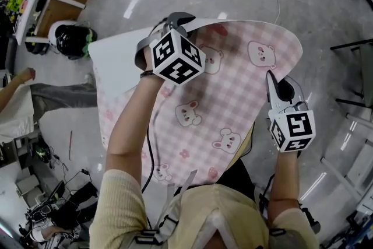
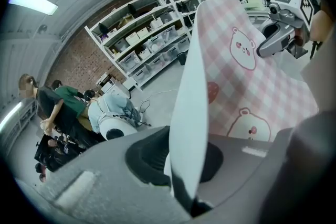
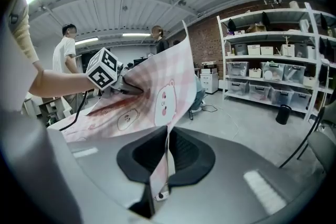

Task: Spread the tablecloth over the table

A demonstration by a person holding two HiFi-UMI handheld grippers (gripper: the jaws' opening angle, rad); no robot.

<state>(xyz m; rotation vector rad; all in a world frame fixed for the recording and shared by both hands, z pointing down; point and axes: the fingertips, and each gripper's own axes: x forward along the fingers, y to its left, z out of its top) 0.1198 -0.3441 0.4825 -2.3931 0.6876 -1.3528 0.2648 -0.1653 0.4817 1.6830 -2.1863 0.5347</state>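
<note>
A pink checked tablecloth [image 1: 233, 90] printed with bears is held in the air over a white table [image 1: 113, 61]. My left gripper [image 1: 178, 21] is shut on the cloth's far edge, and the white underside of the cloth [image 2: 189, 113] rises from its jaws [image 2: 185, 194]. My right gripper [image 1: 271, 77] is shut on the cloth's right edge, where a thin fold [image 3: 167, 160] is pinched in its jaws [image 3: 157, 192]. Each gripper sees the other across the cloth: the right gripper [image 2: 278, 34] and the left gripper [image 3: 118, 84].
The white table's left part [image 1: 70, 125] shows beyond the cloth. A white and black machine [image 1: 70, 38] and a cardboard box [image 1: 61, 3] stand at the far left. Shelving with bins [image 3: 273, 76] lines the wall. People [image 2: 58, 107] stand around, and black stands [image 1: 355, 73] are at the right.
</note>
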